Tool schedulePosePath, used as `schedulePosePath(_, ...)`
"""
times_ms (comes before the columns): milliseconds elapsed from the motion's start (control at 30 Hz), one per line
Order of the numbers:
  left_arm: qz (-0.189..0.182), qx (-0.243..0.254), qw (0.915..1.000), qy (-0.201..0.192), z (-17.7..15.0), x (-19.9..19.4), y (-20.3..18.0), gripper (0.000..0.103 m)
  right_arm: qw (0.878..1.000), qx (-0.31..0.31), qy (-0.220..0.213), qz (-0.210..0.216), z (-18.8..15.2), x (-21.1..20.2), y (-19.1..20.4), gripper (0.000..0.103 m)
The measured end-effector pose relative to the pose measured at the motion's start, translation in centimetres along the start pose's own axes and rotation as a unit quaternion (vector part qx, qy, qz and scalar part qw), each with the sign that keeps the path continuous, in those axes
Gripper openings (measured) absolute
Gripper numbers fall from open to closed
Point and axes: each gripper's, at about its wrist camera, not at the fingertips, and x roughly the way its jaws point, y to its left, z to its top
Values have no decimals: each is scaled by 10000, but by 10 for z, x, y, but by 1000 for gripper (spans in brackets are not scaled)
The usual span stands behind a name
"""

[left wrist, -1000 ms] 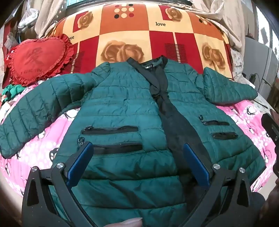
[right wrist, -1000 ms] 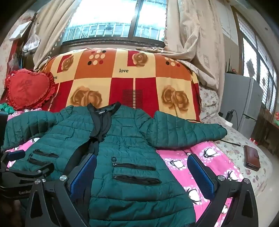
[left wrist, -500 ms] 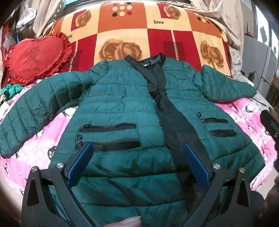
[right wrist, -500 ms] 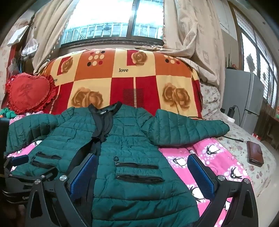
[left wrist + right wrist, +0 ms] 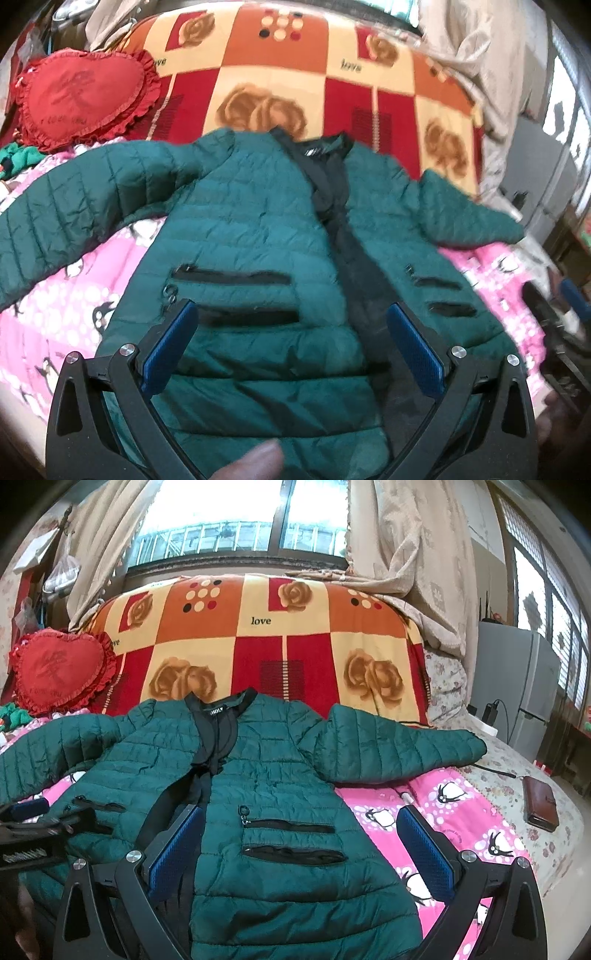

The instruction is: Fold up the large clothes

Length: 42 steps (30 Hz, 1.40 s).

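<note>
The green jacket [image 5: 266,797] lies flat on the bed [image 5: 461,812], not folded yet, with the left tool [image 5: 291,343] and right tool [image 5: 301,847] above it, both wide open and holding nothing

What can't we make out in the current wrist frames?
- Jacket hem: both views, cut off by the bottom edge and hidden behind the gripper frames.
- Collar label: too small in the right wrist view, motion-blurred in the left.
- Left sleeve cuff: left wrist view, cut off at the left edge.
- Heart cushion lettering: too small.
</note>
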Motion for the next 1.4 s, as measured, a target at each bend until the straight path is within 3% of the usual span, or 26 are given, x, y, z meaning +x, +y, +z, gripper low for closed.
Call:
schedulePosePath(167,-368,55,9975,-609,3,-22,0,103,9999,-45,135,-16,0,5,1,103)
schedulePosePath(367,-614,251,9972,-341,5,-18,-3,103,9992,-213,308,-103,0,13,7,103)
schedulePosePath(533,-692,276,9966,-356,3,-20,-5,103,9988,-270,385,-123,0,16,8,103)
schedulePosePath(600,-934,313,9947,-308,3,-19,-4,103,9987,-287,390,-126,0,16,8,103)
schedulePosePath(1233,-851,-431,9949,-315,5,-16,18,103,9989,-284,365,-106,-1,15,9,103)
schedulePosePath(1400,-705,-567,9957,-207,6,-10,24,103,9998,-173,26,49,-1,2,4,103)
